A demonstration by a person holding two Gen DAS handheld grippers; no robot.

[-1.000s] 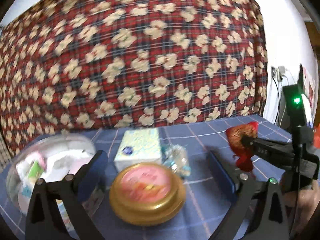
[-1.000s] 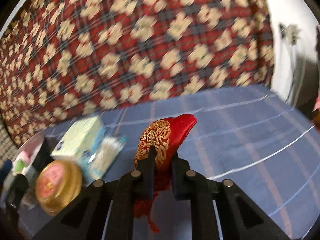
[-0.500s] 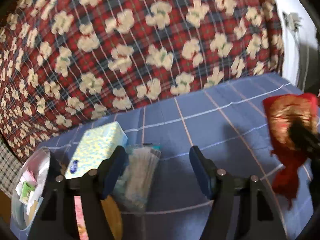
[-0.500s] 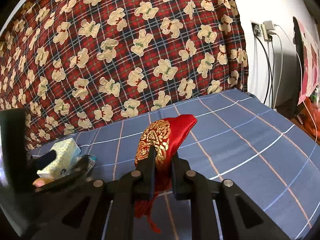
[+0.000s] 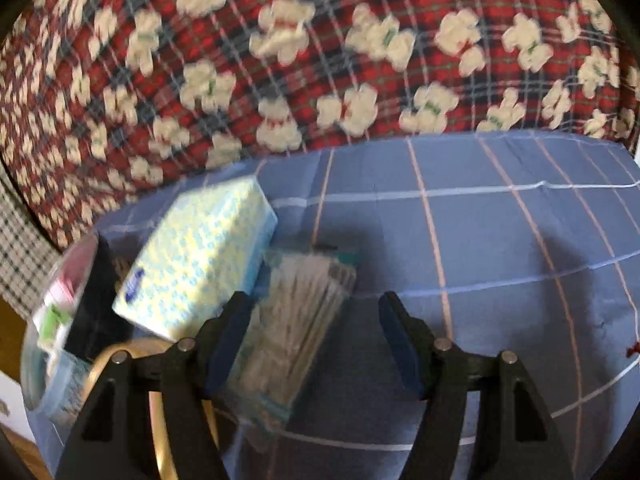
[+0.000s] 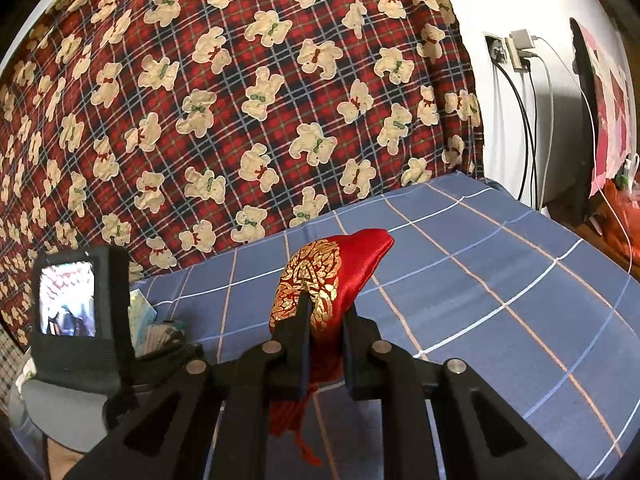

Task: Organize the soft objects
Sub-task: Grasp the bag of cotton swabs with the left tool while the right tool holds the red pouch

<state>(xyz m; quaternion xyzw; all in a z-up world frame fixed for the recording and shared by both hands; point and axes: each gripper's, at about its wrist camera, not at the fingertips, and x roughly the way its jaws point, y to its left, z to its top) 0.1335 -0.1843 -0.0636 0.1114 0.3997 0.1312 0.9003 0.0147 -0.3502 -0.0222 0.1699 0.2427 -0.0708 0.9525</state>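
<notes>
Two grippers up. Your right gripper (image 6: pixel 325 312) clamped tight on red gold-patterned pouch (image 6: pixel 332 276), pouch sticking up above pads, tassel dangling below, whole thing held over blue checked sheet (image 6: pixel 500 280). Your left gripper (image 5: pixel 314 316) partway apart after closing in some, nothing pinched; left pad (image 5: pixel 228 336) overlaps clear pack of cotton swabs (image 5: pixel 296 320) lying on sheet. Tissue pack (image 5: pixel 200 260) just beside swabs, touching. Gold round tin (image 5: pixel 156 412) under left finger, clear plastic tub (image 5: pixel 56 320) at far left. Teddy-bear plaid blanket (image 6: pixel 240 80) behind everything.
</notes>
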